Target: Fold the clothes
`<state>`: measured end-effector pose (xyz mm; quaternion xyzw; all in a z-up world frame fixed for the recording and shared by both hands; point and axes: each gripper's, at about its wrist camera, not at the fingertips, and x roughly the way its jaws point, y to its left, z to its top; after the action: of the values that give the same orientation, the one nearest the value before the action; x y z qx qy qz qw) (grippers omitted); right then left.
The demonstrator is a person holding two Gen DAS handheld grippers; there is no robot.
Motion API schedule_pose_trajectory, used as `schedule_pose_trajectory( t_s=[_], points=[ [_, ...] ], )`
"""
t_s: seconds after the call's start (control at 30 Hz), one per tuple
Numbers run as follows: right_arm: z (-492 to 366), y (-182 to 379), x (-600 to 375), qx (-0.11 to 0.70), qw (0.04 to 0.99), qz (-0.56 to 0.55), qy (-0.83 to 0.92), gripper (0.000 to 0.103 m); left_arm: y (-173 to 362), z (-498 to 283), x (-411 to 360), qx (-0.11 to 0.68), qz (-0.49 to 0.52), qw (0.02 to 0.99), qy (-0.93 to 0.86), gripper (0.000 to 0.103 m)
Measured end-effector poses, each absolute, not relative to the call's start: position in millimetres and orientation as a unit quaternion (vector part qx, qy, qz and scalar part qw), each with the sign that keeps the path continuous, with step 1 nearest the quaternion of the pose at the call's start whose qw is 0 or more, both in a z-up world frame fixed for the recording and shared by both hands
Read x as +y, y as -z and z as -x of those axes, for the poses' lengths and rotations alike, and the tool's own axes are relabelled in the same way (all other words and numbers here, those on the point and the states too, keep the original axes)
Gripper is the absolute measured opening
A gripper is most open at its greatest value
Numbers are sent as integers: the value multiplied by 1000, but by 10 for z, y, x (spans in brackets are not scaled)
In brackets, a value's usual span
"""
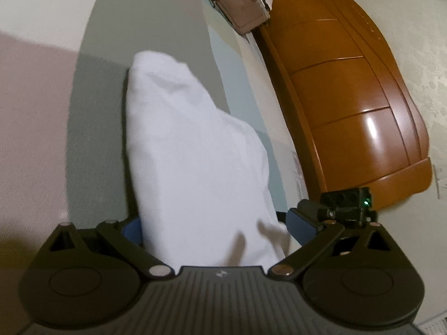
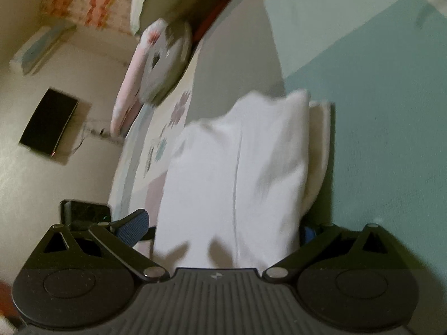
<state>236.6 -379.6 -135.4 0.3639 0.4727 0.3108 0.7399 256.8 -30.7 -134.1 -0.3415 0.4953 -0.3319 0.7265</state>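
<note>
Left tongs [image 1: 215, 226]: we see the blue pads spread wide, with the white garment [image 1: 192, 150] filling the gap between them; the left pad is half hidden by cloth, so we cannot tell whether they truly pinch it.
Right tongs [image 2: 223, 227]: likewise wide apart, the left pad [image 2: 134, 223] standing clear of the fabric, the right one mostly hidden behind it; whether they grip is unclear to us.
White garment [image 2: 240, 173]: bunched and raised in front of both cameras, with a seam running along it and a folded layer showing at its right edge in the right wrist view.
Bed [image 1: 92, 128]: we see its grey, pale pink and pale blue cover beneath the garment.
Headboard [image 1: 354, 92]: glossy orange wood, to the right in the left wrist view.
Pillow [image 2: 156, 67]: floral, far left of the garment in the right wrist view.
Sharpness: both views are blurred.
</note>
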Motion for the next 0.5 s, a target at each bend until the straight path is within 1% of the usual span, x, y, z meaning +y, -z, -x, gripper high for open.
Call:
schedule_pose_trajectory(
  t_s=[0.17,0.33,0.43,0.5],
  points=[
    [-2485,1382,-3785,469,736,-371,-318,103,1374,-2829,-465,498,346,724,328,99],
    [-2444,1355,-3698,472,741,-356,-320,103,1370,-2711,-446,504,350,719,326,100],
    [-2359,1364,-3740,462,744,-346,-337,103,1406,-2698,-385,504,361,717,319,95],
    [-2429,1368,-3731,460,746,-349,-332,103,1401,-2778,-424,506,359,719,314,95]
  ],
)
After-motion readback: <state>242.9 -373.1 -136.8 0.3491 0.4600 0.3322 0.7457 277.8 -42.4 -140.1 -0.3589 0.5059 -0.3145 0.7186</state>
